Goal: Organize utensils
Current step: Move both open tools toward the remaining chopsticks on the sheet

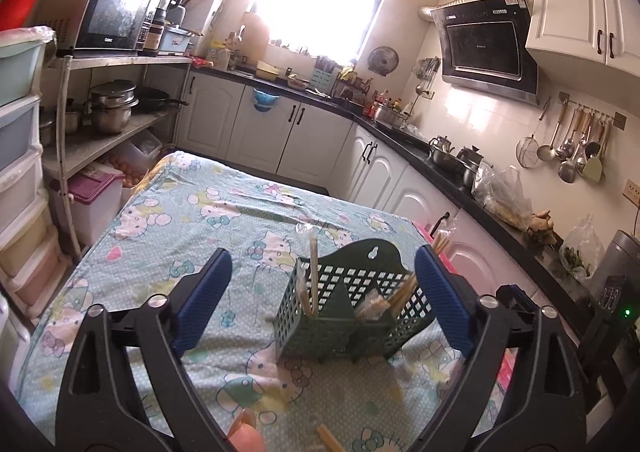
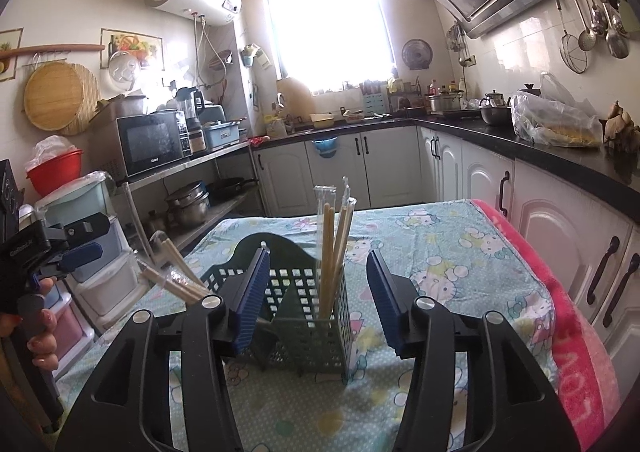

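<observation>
A dark green slotted utensil basket (image 1: pixel 348 312) (image 2: pixel 312 316) stands on the cartoon-print tablecloth (image 1: pixel 192 220). Wrapped wooden chopsticks (image 2: pixel 336 244) stand upright in one compartment. More wrapped chopsticks (image 2: pixel 176 276) lean out of the other side. My left gripper (image 1: pixel 322 264) is open wide, with the basket between its blue pads and nearer the right one; neither pad presses on it. My right gripper (image 2: pixel 318 257) is open in front of the basket, the upright chopsticks seen between its fingers, untouched. A loose chopstick (image 1: pixel 332 438) lies on the cloth near the bottom edge.
A pink towel (image 2: pixel 576 332) covers the table's right edge, beside white cabinets (image 2: pixel 560 236). Plastic drawers (image 1: pixel 20 172) and a shelf with pots (image 1: pixel 112 108) stand to the left. A person's hand (image 2: pixel 40 332) holds the left gripper (image 2: pixel 90 242).
</observation>
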`<state>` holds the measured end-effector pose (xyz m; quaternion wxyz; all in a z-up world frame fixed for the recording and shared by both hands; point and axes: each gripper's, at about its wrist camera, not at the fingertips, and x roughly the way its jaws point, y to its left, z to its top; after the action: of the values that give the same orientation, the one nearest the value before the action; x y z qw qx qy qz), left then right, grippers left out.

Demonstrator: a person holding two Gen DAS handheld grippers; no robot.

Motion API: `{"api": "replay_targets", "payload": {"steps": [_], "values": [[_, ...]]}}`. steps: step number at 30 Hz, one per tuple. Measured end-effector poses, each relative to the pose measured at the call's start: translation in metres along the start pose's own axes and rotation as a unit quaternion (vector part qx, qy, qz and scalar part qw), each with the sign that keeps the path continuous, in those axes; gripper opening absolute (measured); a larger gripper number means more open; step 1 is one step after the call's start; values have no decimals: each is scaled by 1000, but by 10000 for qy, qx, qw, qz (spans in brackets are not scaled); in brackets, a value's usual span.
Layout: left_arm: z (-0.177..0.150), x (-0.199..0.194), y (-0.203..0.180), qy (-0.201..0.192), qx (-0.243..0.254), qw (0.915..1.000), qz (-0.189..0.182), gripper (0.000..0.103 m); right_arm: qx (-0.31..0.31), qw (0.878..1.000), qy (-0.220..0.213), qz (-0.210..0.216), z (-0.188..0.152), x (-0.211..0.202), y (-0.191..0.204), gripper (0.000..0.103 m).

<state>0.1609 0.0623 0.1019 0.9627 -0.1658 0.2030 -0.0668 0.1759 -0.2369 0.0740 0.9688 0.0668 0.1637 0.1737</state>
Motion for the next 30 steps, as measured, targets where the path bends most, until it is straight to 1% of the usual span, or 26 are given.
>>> {"api": "replay_targets", "payload": {"steps": [5,12,24,30], "values": [[-9,-7,7,28,-67,10000,47,92,-35,10000,19,28,-4,-7,3,52],[-21,-11,13,155,-113,9998,107,92,-93,9998,121,86,-11,-11,7,53],[-40,-18,18,352,-103,9991,232,92,-255,9985,416,231,-24,-16,16,53],[-49,-18,25,482,-135,9982,336,92,-360,9964,681,366,-36,-13,24,53]]}}
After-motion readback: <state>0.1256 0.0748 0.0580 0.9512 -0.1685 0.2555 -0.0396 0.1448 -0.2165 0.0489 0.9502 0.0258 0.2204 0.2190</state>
